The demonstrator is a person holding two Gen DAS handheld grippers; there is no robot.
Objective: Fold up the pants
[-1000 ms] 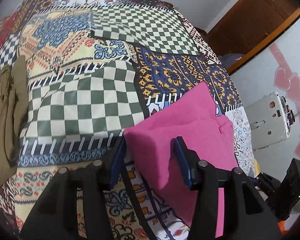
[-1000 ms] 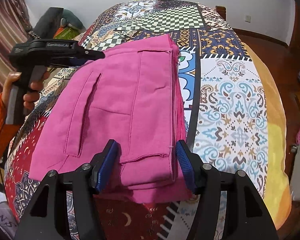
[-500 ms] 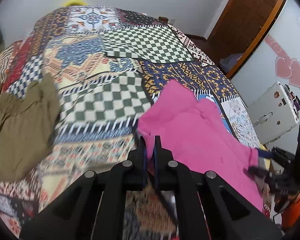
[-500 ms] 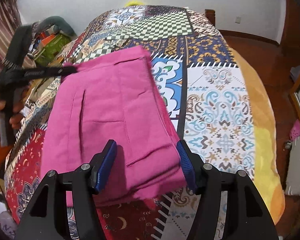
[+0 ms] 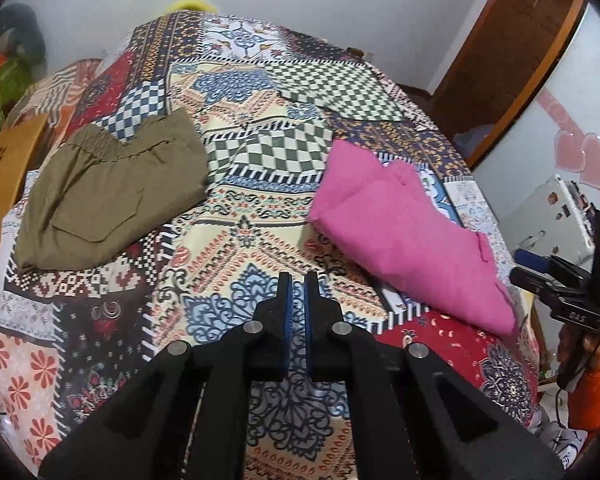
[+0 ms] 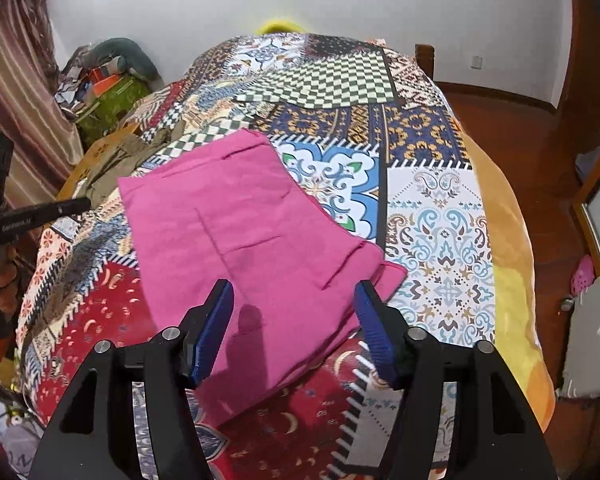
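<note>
Folded pink cotton pants [image 6: 256, 248] lying flat on a bed covered with a multicoloured patchwork quilt [image 6: 440, 216], set slantwise toward the near right part of the bed, pocket seams facing up. In the left wrist view, the same pink pants [image 5: 400, 232] off to the right of the claw, well clear of it.

Left claw [image 5: 296, 292] closed, blue pads pressed almost together with nothing between them, hanging over bare quilt [image 5: 236, 240] between the two garments. No cloth caught in it.

Right claw [image 6: 294, 300] parted about halfway, jaws just lately widening a little, blue pads standing either side of the near edge of the pink pants but raised above the cloth, gripping nothing. Shadow of one finger cast on the fabric below.

Second garment, folded olive-brown pants with an elastic waistband [image 5: 108, 192], resting on the left side of the bed, well apart from the pink pair. Seen from the right wrist, only a crumpled olive edge [image 6: 132, 156] beyond the pink pants.
</note>
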